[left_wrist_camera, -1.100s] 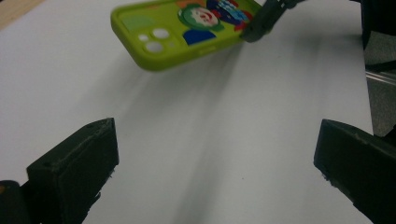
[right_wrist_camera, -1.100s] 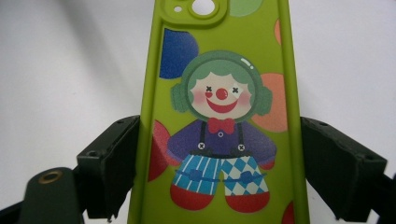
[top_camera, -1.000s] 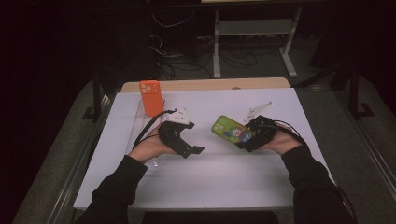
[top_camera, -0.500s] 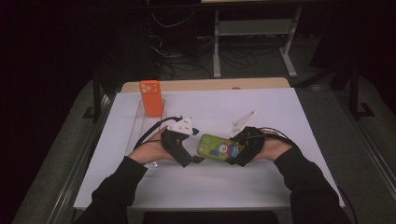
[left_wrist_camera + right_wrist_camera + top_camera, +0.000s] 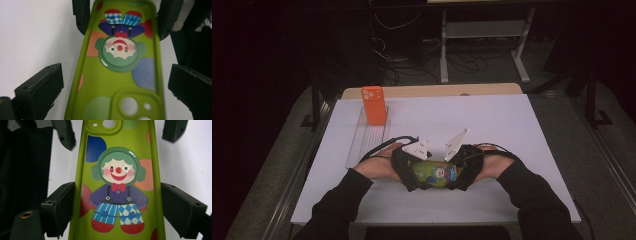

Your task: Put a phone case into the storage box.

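Observation:
A green phone case [image 5: 434, 173] printed with a clown hangs between both hands, low over the front middle of the white table [image 5: 492, 125]. My right gripper [image 5: 455, 175] is shut on it: in the right gripper view its jaws press both long edges of the case [image 5: 117, 157] near the clown's legs, the right gripper [image 5: 117, 203] straddling it. My left gripper [image 5: 418, 175] faces it from the other side. In the left gripper view the camera-hole end of the case [image 5: 117, 82] lies between the left gripper [image 5: 115, 75] jaws, which stand open with a small gap on each side.
An orange phone case [image 5: 374, 105] stands upright at the far end of a clear ribbed tray [image 5: 362, 145] on the table's left side. Behind the table are a wooden strip, cables and a metal stand. Dark sleeves reach in from the front edge.
The right hand carried the green case leftward and toward the front edge. The left hand moved right and a little down, so its open jaws now flank the case's other end.

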### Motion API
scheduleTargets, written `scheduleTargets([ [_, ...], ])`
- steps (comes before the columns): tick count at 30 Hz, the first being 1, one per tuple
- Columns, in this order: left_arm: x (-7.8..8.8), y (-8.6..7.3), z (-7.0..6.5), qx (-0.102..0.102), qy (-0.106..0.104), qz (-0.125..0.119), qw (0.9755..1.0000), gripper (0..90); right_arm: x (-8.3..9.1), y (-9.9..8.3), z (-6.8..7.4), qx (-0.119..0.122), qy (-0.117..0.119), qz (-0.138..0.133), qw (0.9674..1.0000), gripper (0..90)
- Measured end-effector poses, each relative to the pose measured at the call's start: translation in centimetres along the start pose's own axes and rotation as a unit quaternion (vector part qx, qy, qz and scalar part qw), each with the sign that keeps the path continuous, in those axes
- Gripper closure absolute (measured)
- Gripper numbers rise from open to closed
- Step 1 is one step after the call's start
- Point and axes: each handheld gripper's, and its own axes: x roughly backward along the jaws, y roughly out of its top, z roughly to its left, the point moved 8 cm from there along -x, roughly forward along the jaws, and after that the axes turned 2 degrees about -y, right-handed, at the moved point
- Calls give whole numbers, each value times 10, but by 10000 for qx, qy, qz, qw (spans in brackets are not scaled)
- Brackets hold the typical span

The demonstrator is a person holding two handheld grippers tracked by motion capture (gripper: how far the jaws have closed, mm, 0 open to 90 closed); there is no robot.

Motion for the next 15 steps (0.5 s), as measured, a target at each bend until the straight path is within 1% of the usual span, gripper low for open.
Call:
scheduleTargets([
  [1,-1,0,-1,-13,-10,12,10000,0,-1,1,1,21,21,-7,10000,153],
  [2,-1,-1,-1,-8,-26,13,10000,0,0,1,3,-47,33,32,10000,153],
  [3,0,-1,-1,-93,-44,72,9999,21,0,1,5,-100,54,56,9999,153],
  [4,-1,-1,-2,-78,-61,40,9999,45,0,1,5,-100,64,53,9999,152],
  [5,-2,-1,-4,-40,-110,51,9999,48,0,2,5,-103,73,49,9999,153],
  [7,-4,-2,-5,-95,-149,95,9998,59,0,2,5,-118,63,54,9999,152],
  [8,-4,-4,-5,-136,-158,178,9996,69,-1,3,3,36,41,-49,10000,153],
  [9,-6,-4,-6,-87,-167,149,9997,73,-1,3,4,17,59,-49,10000,153],
  [15,-8,-4,-7,-134,-184,206,9995,130,1,5,5,56,90,-66,9999,153],
])
